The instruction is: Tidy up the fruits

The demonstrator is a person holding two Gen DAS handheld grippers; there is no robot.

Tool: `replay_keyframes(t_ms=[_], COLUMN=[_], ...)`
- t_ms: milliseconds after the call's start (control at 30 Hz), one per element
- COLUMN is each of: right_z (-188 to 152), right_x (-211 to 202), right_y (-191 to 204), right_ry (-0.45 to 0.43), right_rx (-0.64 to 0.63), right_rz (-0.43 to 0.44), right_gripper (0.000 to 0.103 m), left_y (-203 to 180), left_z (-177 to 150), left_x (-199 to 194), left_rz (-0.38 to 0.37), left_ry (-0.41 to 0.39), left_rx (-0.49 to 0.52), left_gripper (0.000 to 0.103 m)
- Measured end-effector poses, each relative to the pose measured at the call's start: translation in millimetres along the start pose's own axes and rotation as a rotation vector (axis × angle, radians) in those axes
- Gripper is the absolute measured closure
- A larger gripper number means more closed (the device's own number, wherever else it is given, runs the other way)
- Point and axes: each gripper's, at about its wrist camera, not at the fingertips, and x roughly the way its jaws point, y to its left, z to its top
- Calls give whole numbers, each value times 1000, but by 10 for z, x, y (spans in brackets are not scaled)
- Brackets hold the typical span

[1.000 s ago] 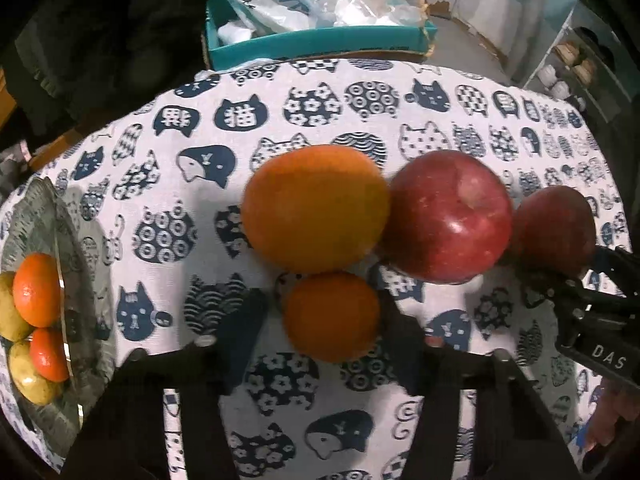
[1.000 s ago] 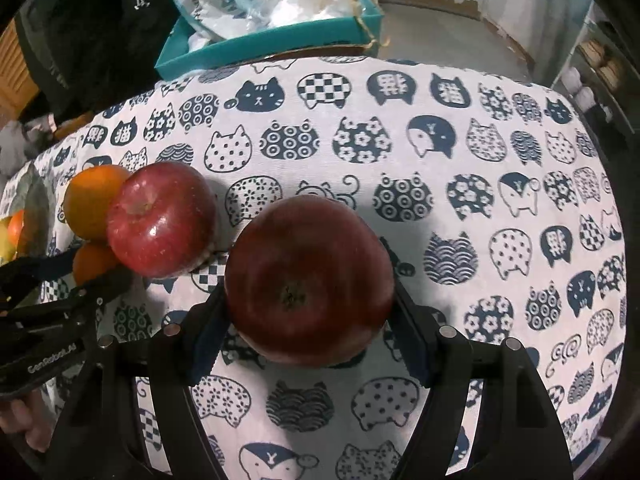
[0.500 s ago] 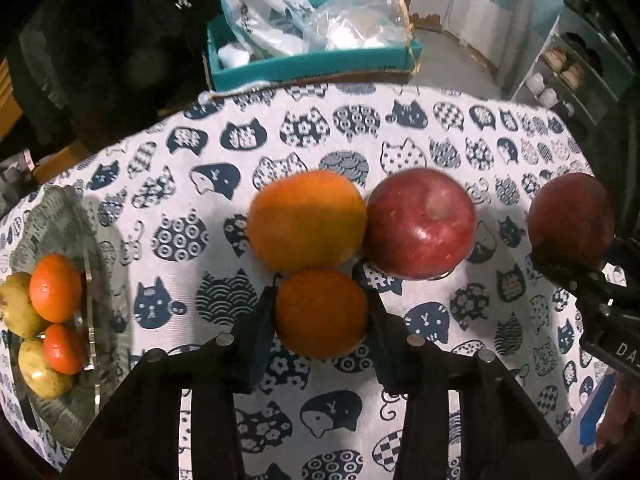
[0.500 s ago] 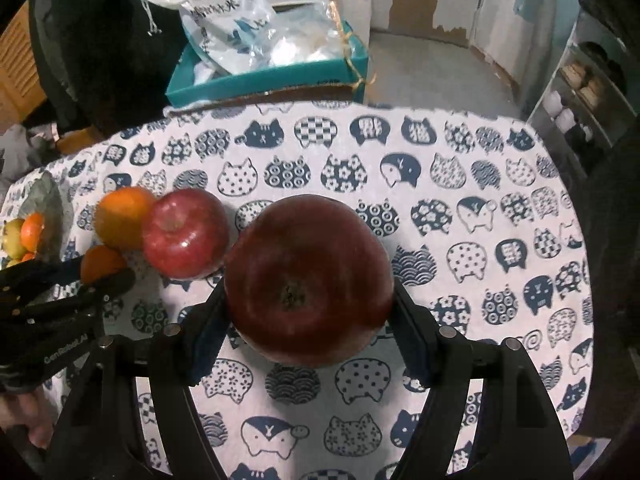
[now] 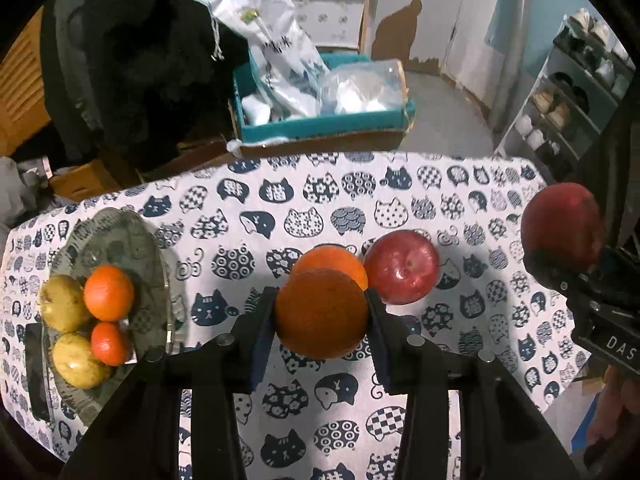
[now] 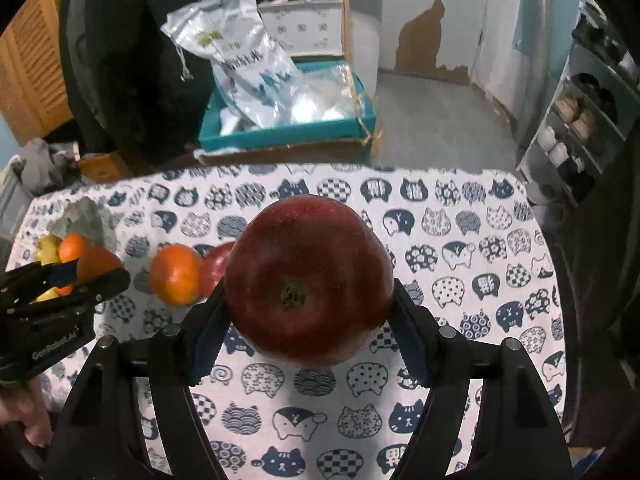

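- Left gripper (image 5: 322,316): fingers pinch a small orange (image 5: 322,314) at its widest girth, one pad each side, so the round fruit cannot roll out. It appears to be held above the cloth-covered tabletop (image 5: 280,208).
- Right gripper (image 6: 308,312): fingers clamp a large dark red apple (image 6: 308,280) at its sides, stem end facing the camera; apple raised clear of the cloth.
- On the cloth: a bigger orange (image 5: 340,258), partly hidden behind the held one, and a second red apple (image 5: 402,266) just beside it.
- Glass plate (image 5: 120,236) at the left edge holds two small oranges and two yellowish fruits, bunched toward its near side.
- Judgement: the plate is the collecting spot; the small orange probably goes there, since it is on the left hand's side.
- Risk: a crowded plate may let round fruit roll off.
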Motion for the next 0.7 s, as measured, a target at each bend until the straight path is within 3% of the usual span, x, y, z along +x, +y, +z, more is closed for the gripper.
replay_keyframes(t_ms=[700], right_z=[119], right_x=[-771], right_y=[282], right_ry=[-141], right_rx=[-80], right_rz=[26], right_gripper=[29], left_y=[123], left_z=[37], left_x=[-1024], left_rz=[-8], left_ry=[-184], left_rx=[18], left_gripper=[60])
